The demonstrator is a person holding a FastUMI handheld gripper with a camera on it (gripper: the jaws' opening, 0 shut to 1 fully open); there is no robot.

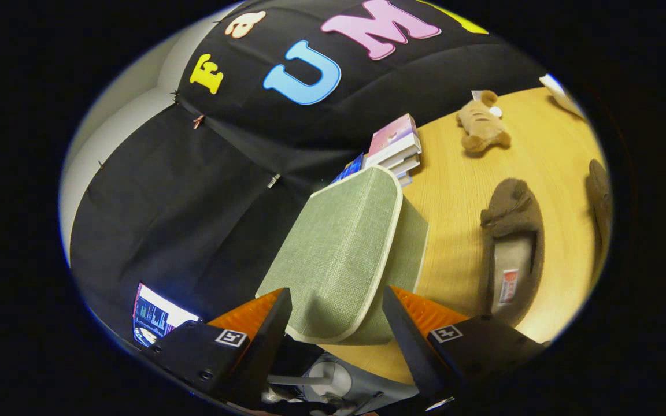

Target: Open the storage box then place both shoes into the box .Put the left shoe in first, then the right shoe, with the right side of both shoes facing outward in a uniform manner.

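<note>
The green fabric storage box (413,245) with cream trim stands on the wooden table (454,173). Its lid (339,242) is lifted and tilted up, its broad top face turned toward me. My gripper (336,292) holds the lid's near edge between its fingers, and both seem to press on it. A brown fuzzy shoe (512,242) lies on the table to the right of the box, its pale insole showing. The second brown shoe (599,196) lies farther right, partly cut off.
A stack of books (393,147) sits just behind the box. A tan plush toy (483,124) lies farther back on the table, with a white object (561,92) at the far corner. A lit screen (156,315) shows beside the left finger.
</note>
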